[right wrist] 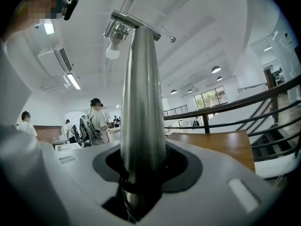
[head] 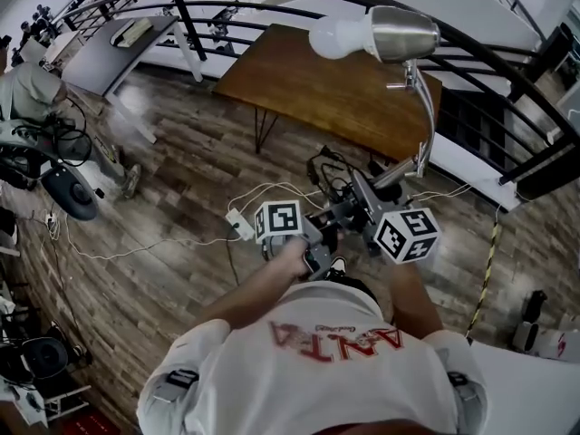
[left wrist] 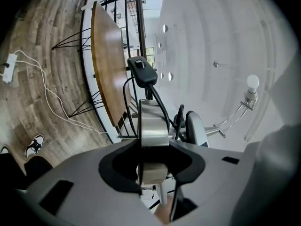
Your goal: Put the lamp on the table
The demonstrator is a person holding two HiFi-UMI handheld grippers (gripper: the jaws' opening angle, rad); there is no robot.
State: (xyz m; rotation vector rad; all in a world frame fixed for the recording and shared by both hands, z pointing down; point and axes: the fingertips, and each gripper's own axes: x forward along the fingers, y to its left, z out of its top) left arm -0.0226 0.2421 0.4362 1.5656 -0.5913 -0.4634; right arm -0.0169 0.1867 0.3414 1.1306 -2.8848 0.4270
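**Lamp** (head: 403, 33): chrome, with a white bulb (head: 333, 39) in the shade and a curved neck (head: 424, 116). It is carried in the air over the wood floor (head: 181, 179), on the near side of the desk (head: 335, 89) and not resting on it.

**Left tool** (left wrist: 153, 161): jaws clamped on a chrome part at the lamp's lower end, with a black cord and switch (left wrist: 142, 69) just beyond.

**Right tool** (right wrist: 141, 173): jaws clamped on the lamp's tapered chrome stem.

**Power strip** (head: 238, 225): white, lying on the floor.
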